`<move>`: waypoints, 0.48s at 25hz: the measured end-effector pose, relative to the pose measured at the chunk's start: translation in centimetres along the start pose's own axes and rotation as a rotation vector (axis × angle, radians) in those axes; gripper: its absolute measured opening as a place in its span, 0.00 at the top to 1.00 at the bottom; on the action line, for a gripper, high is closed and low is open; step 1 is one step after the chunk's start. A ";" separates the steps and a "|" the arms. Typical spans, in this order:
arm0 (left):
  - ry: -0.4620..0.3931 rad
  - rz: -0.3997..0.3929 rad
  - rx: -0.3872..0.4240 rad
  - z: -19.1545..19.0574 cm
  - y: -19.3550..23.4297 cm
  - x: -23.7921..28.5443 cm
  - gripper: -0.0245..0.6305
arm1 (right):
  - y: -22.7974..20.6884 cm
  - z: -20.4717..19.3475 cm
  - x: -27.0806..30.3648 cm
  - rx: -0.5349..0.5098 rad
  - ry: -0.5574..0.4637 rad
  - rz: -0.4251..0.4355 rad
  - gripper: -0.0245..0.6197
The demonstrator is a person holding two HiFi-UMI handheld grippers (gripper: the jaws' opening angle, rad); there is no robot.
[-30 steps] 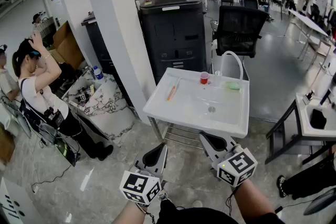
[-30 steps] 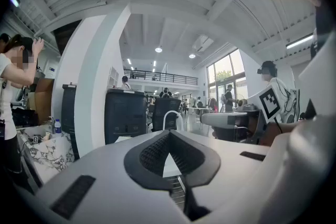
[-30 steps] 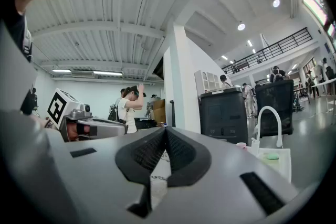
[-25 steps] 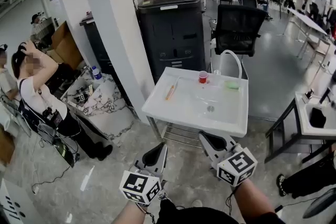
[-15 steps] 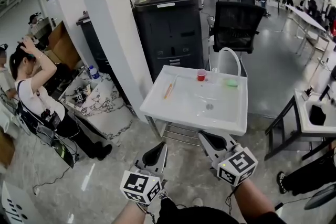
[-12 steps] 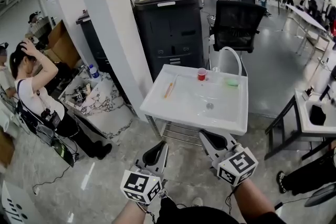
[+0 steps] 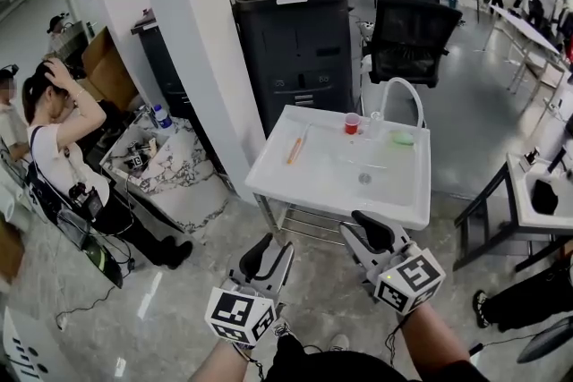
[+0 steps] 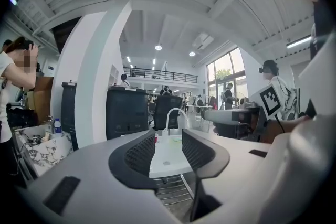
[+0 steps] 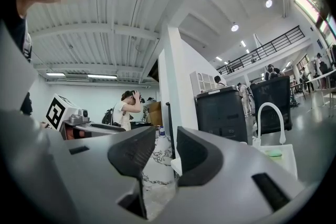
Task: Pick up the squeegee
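I hold two grippers low in front of the one white sink (image 7: 313, 191). My left gripper (image 7: 267, 253) and my right gripper (image 7: 367, 234) have each just been opening their two fingers. Both pairs now stand plainly apart with nothing between them, and they are short of the sink and touch nothing. The one squeegee (image 7: 295, 149), orange-handled, lies on the sink's flat top near its left edge. By the one white faucet (image 7: 403, 94) at the back are one red cup (image 7: 352, 123) and one green piece (image 7: 402, 138).
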State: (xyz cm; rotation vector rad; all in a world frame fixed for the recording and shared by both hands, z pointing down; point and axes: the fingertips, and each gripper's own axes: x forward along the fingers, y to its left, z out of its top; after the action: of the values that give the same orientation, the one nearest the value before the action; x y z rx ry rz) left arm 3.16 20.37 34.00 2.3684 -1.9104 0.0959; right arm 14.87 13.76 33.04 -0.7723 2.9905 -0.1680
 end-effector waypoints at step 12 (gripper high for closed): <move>-0.002 -0.009 -0.012 -0.3 6.5 -0.2 0.67 | 1.4 -0.1 5.7 -0.002 0.012 -0.022 0.71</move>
State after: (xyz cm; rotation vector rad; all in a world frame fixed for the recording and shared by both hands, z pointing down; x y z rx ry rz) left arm -3.21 19.28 34.50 2.3698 -1.8960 0.0820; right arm 9.19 12.17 32.88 -0.8075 2.9951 -0.1715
